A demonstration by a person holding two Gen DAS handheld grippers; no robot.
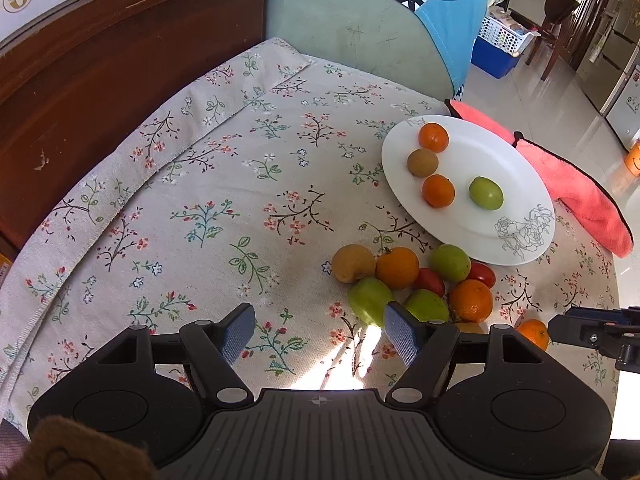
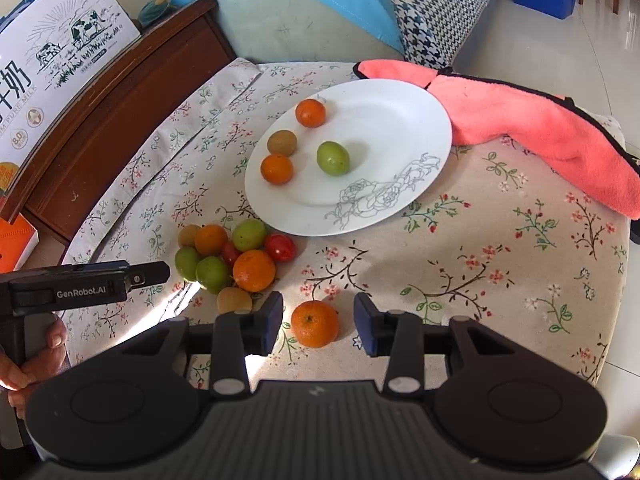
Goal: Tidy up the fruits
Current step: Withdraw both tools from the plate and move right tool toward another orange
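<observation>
So over on the left, the left claw [image 1: 319,332] is spread wide with nothing in it, hovering low over the floral cloth on the bench [image 1: 168,184] just short of the loose fruit pile [image 1: 416,284]. Moving right, that pile sits on the cloth just beside the near rim of the white plate [image 2: 400,120]: I count two oranges, four green fruits, two small red tomatoes and two brownish-yellow ones, though they overlap so I might be off by one. Then there's a single orange [image 2: 315,323] lying apart from the pile, sitting right between the fingers of the right claw [image 2: 319,325], which is also spread open and, as far as I can tell, not touching it yet. So I'd say the step in hand is grabbing that stray orange. Next move probably calls for pressing the fingers together on it gently, since it's round and could roll out, then lifting it and carrying it up to the plate. The plate already holds four: two oranges, one brown kiwi-looking fruit and one green one, with the oranges and kiwi lined up along the left rim, so there's loads of room. Far right, a pink towel [image 2: 540,128] is draped off the bench edge, touching the plate's far rim.
</observation>
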